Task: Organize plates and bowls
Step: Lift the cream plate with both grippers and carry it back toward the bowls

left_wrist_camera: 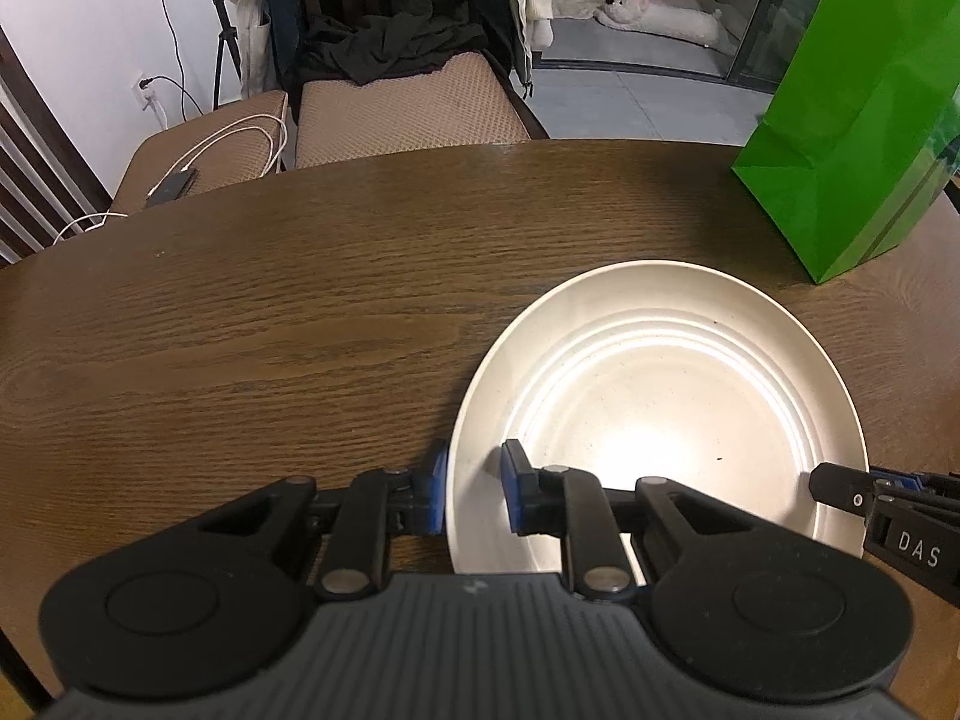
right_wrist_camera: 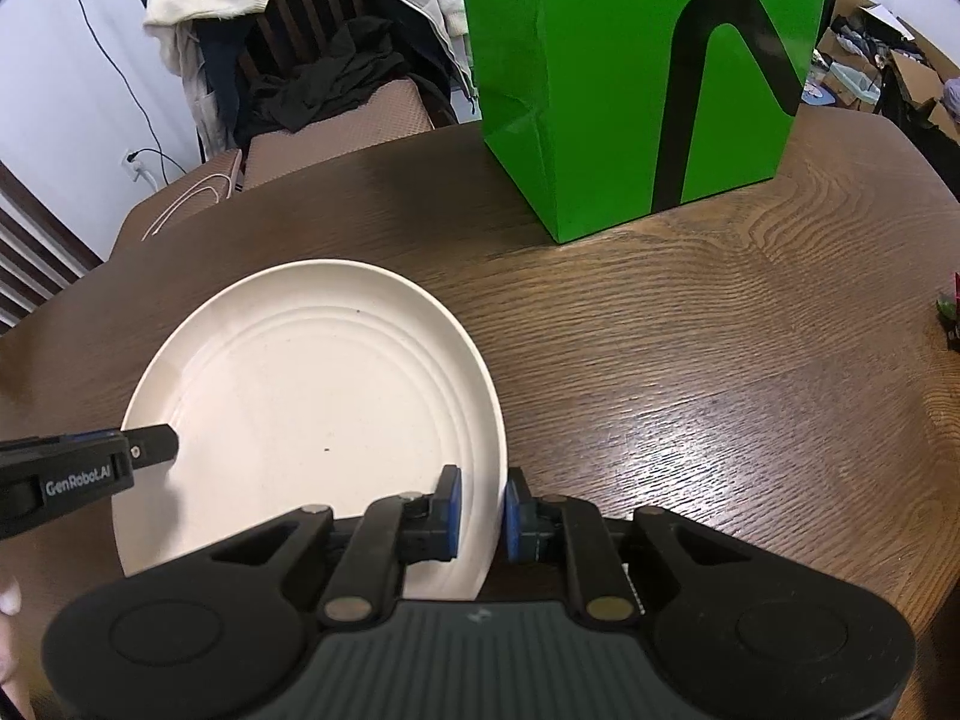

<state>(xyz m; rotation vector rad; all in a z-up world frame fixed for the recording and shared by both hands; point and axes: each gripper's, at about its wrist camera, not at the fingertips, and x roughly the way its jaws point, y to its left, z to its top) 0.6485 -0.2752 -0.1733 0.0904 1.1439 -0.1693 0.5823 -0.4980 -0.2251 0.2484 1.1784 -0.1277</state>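
Note:
A cream-white plate (left_wrist_camera: pixel 660 396) with ringed grooves lies on the brown wooden table (left_wrist_camera: pixel 240 324). My left gripper (left_wrist_camera: pixel 475 489) is shut on the plate's left rim, one blue pad outside it and one inside. In the right wrist view the same plate (right_wrist_camera: pixel 300 396) fills the left half. My right gripper (right_wrist_camera: pixel 483 510) is shut on its right rim, a pad on each side. Each gripper shows in the other's view as a black finger over the plate's edge: the right gripper (left_wrist_camera: pixel 840 483) at the far right, the left gripper (right_wrist_camera: pixel 150 447) at the left.
A tall green paper bag (right_wrist_camera: pixel 630 84) stands on the table behind the plate. Beyond the far edge are cushioned chairs (left_wrist_camera: pixel 396 114) with dark clothes, a phone (left_wrist_camera: pixel 171 187) and white cables. A small red and green object (right_wrist_camera: pixel 948 312) sits at the right table edge.

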